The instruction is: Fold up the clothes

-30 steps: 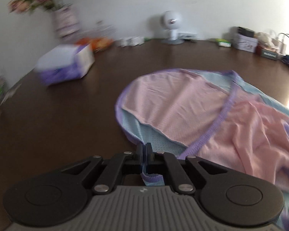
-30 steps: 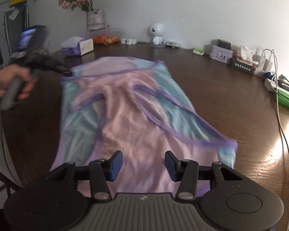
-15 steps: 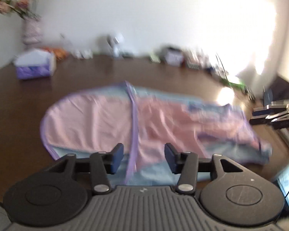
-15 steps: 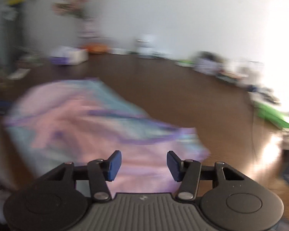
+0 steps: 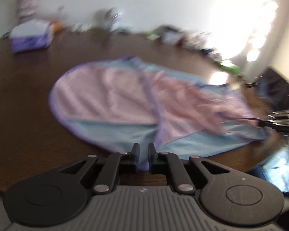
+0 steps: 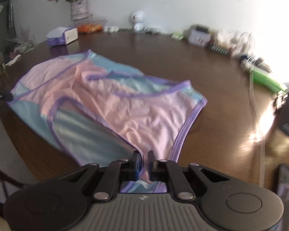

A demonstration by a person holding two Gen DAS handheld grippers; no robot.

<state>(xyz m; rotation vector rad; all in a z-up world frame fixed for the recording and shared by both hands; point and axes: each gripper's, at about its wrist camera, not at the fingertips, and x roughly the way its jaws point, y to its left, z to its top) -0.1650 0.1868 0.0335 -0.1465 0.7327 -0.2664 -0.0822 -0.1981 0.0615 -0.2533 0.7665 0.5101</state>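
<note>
At six o'clock in the right wrist view, the right claw (image 6: 143,158) is seen closing, its jaws nearly together with the near hem of the garment (image 6: 113,100) between them; the pads appear to press on the cloth. In the left wrist view the left claw (image 5: 143,152) is likewise closing over the garment's (image 5: 136,104) purple-bound edge, and cloth is seen in the narrow gap (whether it is pinched cannot be told through the blur). The garment is a thin, slightly shiny piece in pink and pale blue panels with purple binding, laid mostly flat and creased, spread from six o'clock toward ten o'clock across the dark brown wooden surface (image 6: 212,73). Toward eleven o'clock a purple-and-white tissue box (image 6: 62,36) is found, with a vase of flowers (image 6: 78,7) behind it. At twelve o'clock a small white round device (image 6: 137,19) is set against the white wall, and boxes and cables are lined up toward two o'clock.
</note>
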